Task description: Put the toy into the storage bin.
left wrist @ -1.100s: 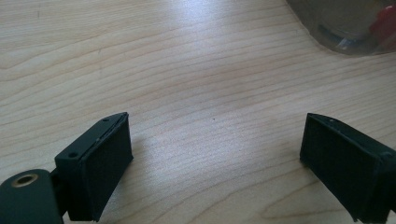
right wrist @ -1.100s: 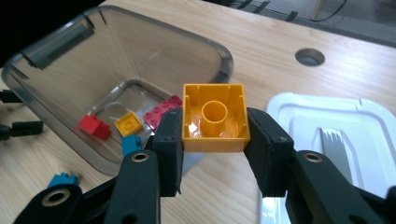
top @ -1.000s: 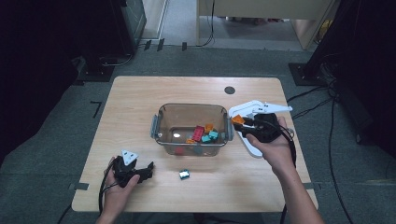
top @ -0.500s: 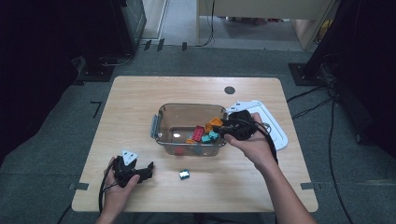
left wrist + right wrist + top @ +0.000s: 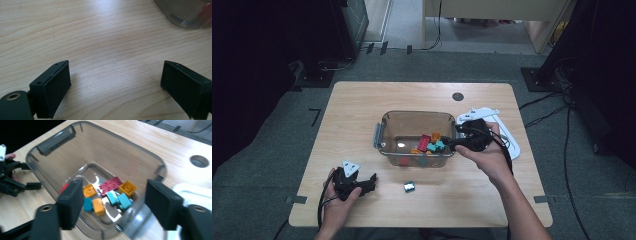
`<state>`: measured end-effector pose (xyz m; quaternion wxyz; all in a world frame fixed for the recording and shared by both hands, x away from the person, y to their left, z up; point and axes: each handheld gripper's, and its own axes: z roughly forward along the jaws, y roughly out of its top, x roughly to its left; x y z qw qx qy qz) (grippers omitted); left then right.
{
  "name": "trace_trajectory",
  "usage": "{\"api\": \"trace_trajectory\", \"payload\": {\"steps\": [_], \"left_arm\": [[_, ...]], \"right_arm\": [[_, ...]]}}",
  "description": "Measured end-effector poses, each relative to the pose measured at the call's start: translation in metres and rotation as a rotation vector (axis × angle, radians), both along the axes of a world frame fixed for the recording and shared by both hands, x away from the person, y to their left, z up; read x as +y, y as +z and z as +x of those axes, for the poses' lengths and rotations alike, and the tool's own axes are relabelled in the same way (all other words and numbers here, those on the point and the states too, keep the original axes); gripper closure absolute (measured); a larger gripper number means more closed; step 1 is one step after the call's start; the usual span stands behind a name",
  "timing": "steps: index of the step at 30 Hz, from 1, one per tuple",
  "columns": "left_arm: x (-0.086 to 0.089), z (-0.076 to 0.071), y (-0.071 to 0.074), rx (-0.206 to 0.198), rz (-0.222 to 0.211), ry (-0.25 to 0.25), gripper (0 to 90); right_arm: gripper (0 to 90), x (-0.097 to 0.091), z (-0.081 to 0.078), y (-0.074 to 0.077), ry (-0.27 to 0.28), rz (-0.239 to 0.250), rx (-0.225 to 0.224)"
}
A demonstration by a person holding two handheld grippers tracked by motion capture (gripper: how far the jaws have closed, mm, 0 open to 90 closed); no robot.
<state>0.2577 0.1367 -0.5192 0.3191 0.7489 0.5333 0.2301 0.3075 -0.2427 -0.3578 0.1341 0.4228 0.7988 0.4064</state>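
Our right tool (image 5: 451, 143) hangs over the clear box (image 5: 384, 131), jaws just spreading and empty, to drop bricks (image 5: 113, 191) inside. Left tool (image 5: 371, 181) rests open on the worktop (image 5: 362, 107); one small block (image 5: 409, 186) waits outside.

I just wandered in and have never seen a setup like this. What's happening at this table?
A person at a wooden table holds a black two-jaw gripper in each hand and is collecting small coloured plastic building bricks in a clear plastic tub. The right gripper hangs over the tub's right edge; its jaws have just been opening, with nothing between them. The left gripper rests open on the table near the person. One small blue-green brick lies outside the tub, and a white lid sits beside it.
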Motion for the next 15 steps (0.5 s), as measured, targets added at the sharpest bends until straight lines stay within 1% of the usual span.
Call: {"api": "trace_trajectory", "payload": {"steps": [4, 7, 10, 15], "left_arm": [[0.0, 0.0, 0.0, 0.0, -0.001, 0.001, 8.8], [0.0, 0.0, 0.0, -0.001, -0.001, 0.001, 8.8], [0.0, 0.0, 0.0, 0.0, -0.002, 0.001, 8.8], [0.0, 0.0, 0.0, 0.001, -0.002, 0.002, 8.8]], "right_arm": [[21.2, -0.016, -0.01, 0.0, -0.021, -0.022, -0.027], [13.9, -0.025, -0.017, -0.004, -0.048, -0.03, -0.032], [12.1, -0.035, -0.027, -0.013, -0.087, -0.04, -0.035], [10.8, -0.047, -0.039, -0.03, -0.109, -0.039, -0.017]]}}
